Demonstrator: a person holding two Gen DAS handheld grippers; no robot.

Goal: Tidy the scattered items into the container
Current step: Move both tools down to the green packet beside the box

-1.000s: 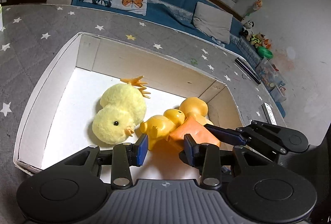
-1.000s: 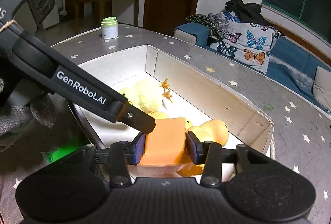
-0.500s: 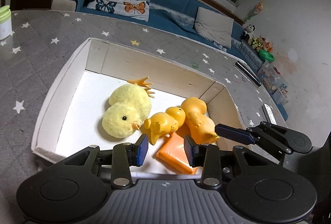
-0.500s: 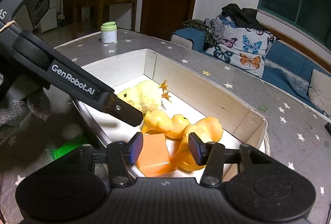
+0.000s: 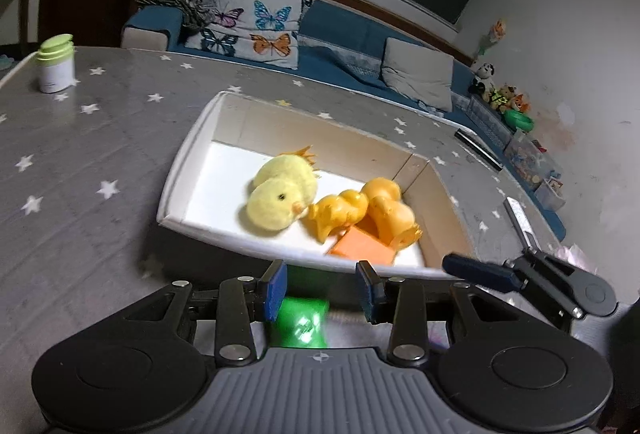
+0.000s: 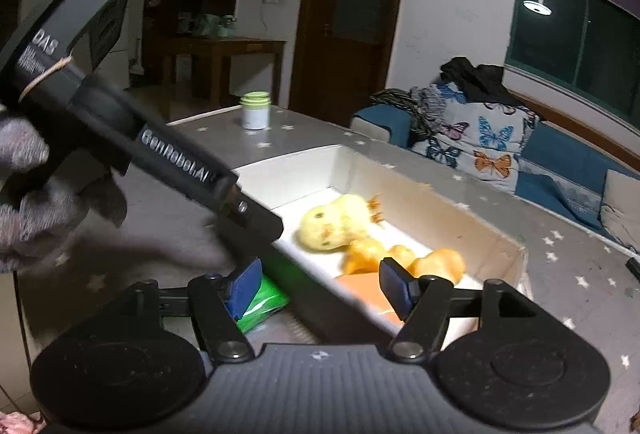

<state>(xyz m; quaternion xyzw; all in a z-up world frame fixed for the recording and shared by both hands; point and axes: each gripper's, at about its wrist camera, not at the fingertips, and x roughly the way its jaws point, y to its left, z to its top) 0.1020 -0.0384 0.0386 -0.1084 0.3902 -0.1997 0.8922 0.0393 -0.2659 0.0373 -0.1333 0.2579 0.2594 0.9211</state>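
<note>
Container (image 5: pixel 182 169) on the starred table (image 5: pixel 80 153) holds four items: plush chick (image 5: pixel 280 199), two rubber ducks (image 5: pixel 362 211) and orange block (image 5: pixel 362 248). My right claw (image 6: pixel 318 288) is opening, nothing between its pads. My left claw (image 5: pixel 320 290) stands wide, empty. One green packet (image 5: pixel 302 322) remains outside, just beside the near wall.

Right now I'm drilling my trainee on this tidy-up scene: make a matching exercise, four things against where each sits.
Things:
1. fluffy yellow plush chick
2. flat orange block
3. shiny green packet
4. white jar with green lid

Places:
A. far tabletop
B. box, right end, beside the rubber ducks
C. outside the box, near wall
D. box, middle

Pairs: 1-D, 2-B, 3-C, 4-A
</note>
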